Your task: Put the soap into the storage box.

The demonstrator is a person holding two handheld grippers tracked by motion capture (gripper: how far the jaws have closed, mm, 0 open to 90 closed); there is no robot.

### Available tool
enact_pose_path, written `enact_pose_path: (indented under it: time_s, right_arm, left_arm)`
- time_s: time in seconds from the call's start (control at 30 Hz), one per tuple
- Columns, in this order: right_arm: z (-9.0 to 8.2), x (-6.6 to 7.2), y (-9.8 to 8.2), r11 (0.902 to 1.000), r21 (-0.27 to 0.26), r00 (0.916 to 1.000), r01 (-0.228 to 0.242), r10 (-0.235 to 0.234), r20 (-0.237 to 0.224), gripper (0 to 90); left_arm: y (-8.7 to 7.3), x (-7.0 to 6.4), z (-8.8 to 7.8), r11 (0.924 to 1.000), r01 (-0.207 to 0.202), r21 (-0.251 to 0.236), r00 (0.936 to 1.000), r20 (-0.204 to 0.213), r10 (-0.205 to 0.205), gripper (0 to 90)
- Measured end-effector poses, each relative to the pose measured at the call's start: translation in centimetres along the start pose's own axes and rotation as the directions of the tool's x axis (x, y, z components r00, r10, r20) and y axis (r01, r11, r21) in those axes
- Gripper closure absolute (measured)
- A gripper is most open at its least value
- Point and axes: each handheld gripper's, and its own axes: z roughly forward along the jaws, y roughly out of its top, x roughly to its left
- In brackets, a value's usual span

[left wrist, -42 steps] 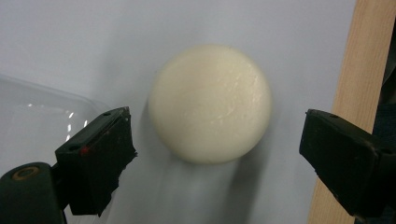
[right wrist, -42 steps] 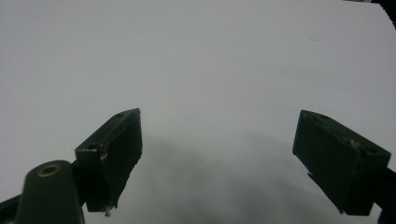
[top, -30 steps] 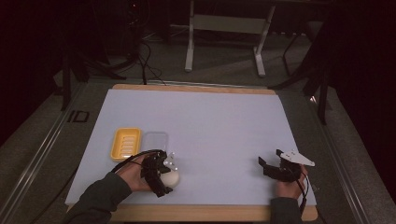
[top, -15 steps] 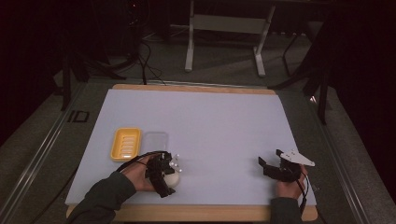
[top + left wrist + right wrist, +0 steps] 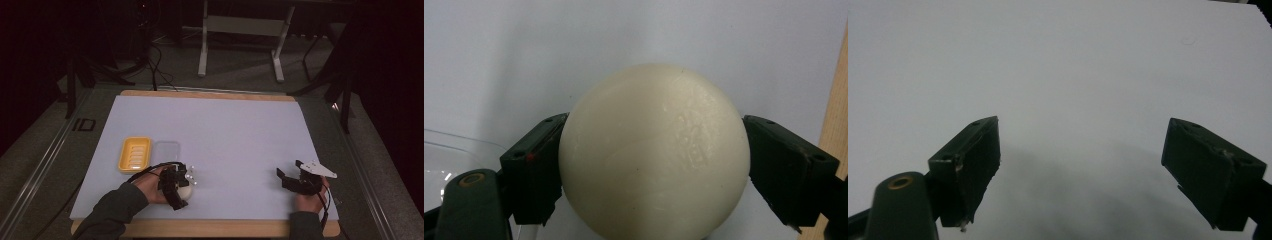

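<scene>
The left gripper (image 5: 654,165) is clamping the cream ball (image 5: 654,152) (jaws just closing), ready for lifting; right gripper (image 5: 1098,170) is resting apart.

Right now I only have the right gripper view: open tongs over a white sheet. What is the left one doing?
Observer: The left tongs are around a cream ball; the jaws have just been closing, and both pads look pressed on its sides.
Operator: Where is that?
Observer: Near the person's edge of the white sheet, left side, just in front of a yellow tray.
Operator: Anything beside the tray?
Observer: A clear container sits right of it, touching or nearly so.
</scene>
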Motion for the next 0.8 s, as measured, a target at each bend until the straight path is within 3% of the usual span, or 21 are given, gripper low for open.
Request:
enact_pose_path:
  time_s: [0.3, 0.6, 0.8]
  right_arm:
    - [0.00, -0.02, 0.00, 1.0000, 0.000, 1.0000, 0.000, 0.000, 0.000, 15.3]
    - [0.00, -0.01, 0.00, 1.0000, 0.000, 1.0000, 0.000, 0.000, 0.001, 15.3]
    - [0.02, 0.02, 0.01, 1.0000, 0.000, 1.0000, 0.001, -0.001, 0.000, 15.3]
  left_arm:
    - [0.26, 0.14, 0.02, 0.9999, -0.004, 0.015, 0.9999, 0.010, 0.004, 18.7]
    - [0.58, 0.38, -0.17, 0.9981, -0.010, 0.060, 0.9999, 0.014, 0.009, 23.8]
    - [0.60, 0.28, -0.17, 0.9983, -0.003, 0.058, 1.0000, 0.008, 0.003, 24.0]
